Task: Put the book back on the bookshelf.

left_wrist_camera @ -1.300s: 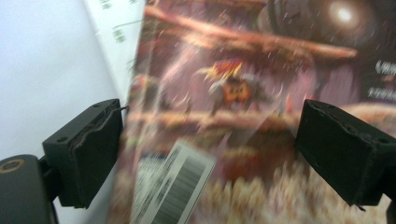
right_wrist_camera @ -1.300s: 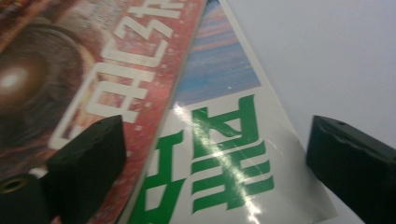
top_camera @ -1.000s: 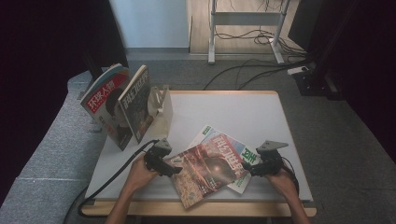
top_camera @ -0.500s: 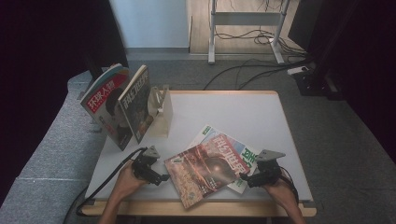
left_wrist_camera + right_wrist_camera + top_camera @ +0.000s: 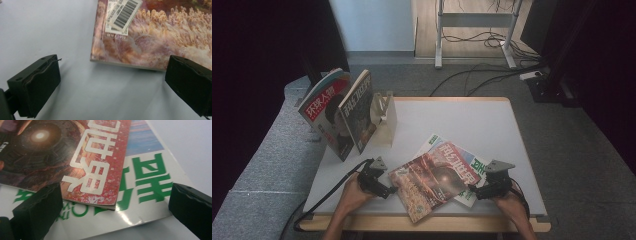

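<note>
This looks like a lab or recording studio: a bare white table [image 5: 492, 125] on grey carpet [image 5: 267, 165], black curtains [image 5: 257, 45] down both sides of the frame, and loose cables [image 5: 482, 75] around a metal stand [image 5: 472, 20] at the top.

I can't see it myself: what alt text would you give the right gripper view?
Two open black jaws of the right gripper frame the corner of a red magazine with large white characters. It lies on a white magazine with green lettering, on a pale table.
</note>
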Tool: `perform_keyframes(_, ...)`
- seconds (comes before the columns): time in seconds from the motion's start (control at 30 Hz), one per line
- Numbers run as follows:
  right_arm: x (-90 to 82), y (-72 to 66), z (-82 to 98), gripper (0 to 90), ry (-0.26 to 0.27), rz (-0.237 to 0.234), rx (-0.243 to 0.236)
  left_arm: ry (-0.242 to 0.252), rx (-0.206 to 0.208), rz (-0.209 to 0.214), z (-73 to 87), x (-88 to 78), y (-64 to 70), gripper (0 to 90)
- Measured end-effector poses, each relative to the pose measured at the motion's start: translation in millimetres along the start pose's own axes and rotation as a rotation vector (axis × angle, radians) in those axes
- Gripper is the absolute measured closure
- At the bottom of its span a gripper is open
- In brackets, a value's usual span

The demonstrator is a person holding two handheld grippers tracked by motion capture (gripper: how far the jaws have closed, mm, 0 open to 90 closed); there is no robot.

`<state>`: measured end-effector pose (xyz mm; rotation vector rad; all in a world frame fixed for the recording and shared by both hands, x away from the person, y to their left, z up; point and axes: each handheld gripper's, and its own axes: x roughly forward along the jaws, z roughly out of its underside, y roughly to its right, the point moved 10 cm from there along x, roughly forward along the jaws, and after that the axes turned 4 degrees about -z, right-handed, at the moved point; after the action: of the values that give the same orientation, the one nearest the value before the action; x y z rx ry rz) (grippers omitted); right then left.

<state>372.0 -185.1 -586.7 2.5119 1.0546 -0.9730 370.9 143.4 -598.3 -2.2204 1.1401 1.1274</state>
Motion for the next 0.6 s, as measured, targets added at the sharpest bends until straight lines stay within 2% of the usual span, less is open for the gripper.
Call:
perform_keyframes(0.4,10.2,31.3,-11.2,0.0,-0.002,0.07,0.039,0.018,0.015,-0.013,-11.6,7.8,4.9,0.0)
perform_keyframes(0.6,17.4,49.0,-19.1,0.0,-0.011,0.107,0.053,0.028,0.015,-0.007,-18.7,11.5,8.6,0.0)
